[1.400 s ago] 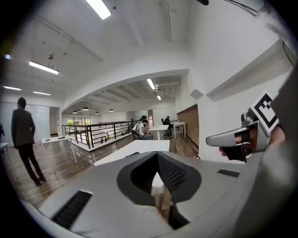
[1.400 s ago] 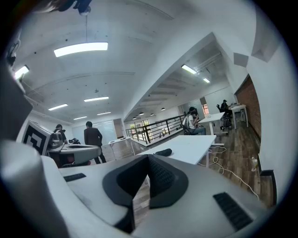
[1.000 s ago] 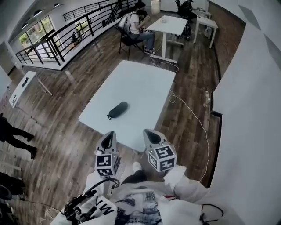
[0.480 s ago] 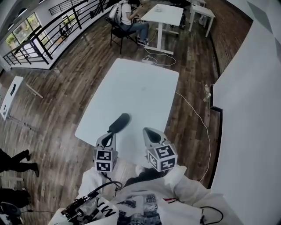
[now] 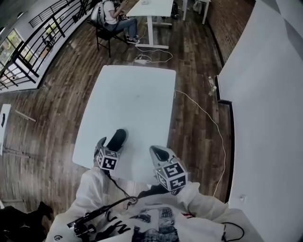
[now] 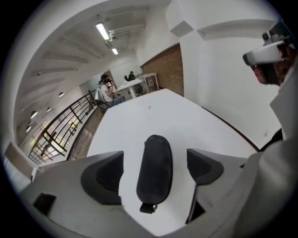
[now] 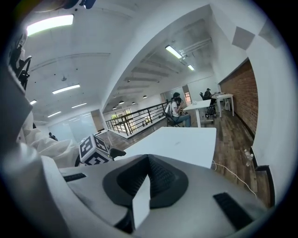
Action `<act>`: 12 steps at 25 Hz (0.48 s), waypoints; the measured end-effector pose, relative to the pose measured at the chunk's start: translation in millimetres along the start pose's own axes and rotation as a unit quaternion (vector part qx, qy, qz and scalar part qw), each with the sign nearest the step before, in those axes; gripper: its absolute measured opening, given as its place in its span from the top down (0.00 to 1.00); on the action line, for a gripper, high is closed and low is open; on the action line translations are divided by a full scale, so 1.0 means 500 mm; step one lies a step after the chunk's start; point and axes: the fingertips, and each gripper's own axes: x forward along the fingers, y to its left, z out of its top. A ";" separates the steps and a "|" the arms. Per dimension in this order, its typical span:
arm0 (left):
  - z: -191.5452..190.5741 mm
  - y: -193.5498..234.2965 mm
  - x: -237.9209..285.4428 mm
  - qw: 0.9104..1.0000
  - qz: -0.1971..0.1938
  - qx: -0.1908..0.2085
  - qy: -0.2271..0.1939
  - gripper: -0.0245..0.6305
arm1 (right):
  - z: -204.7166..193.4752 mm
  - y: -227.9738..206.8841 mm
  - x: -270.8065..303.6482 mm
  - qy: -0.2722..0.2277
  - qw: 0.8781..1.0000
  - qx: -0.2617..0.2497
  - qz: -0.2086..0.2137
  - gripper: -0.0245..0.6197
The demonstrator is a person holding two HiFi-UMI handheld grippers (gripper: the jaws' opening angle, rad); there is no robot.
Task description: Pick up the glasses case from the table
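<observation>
We look down on a dark wood-plank floor (image 5: 61,108) and the long white table (image 5: 137,94) standing on it. A seated person (image 5: 110,12) is at another table (image 5: 154,7) at the far end of the room. A white cable (image 5: 209,118) trails across the floor to the right of our table.

Our left arm, in a white sleeve (image 5: 90,189), reaches forward and down toward the table's near left part and tips the left gripper (image 6: 155,160) steeply at the tabletop. Its jaws are opening and stand wide on either side of the black glasses case (image 5: 117,139), with neither pad touching it. The case lies flat on the table close to the near left edge, its long axis running away from us and a small tab (image 6: 147,208) at its near end.

The right gripper (image 7: 148,179) is held to the right, by the table's near edge, and aimed only gently downward. Its jaws are pressed together with nothing between them.
</observation>
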 end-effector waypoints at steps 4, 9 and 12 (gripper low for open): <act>-0.029 -0.009 0.066 0.996 -0.031 0.056 0.062 0.28 | 0.011 -0.029 -0.006 0.001 1.000 0.005 -0.018 0.97; -0.047 0.003 0.138 0.993 -0.038 0.051 0.099 0.28 | 0.006 -0.067 -0.008 0.009 0.999 0.010 -0.029 0.97; -0.047 -0.003 0.163 0.991 -0.049 0.029 0.117 0.28 | 0.006 -0.082 -0.011 0.011 0.999 0.021 -0.032 0.97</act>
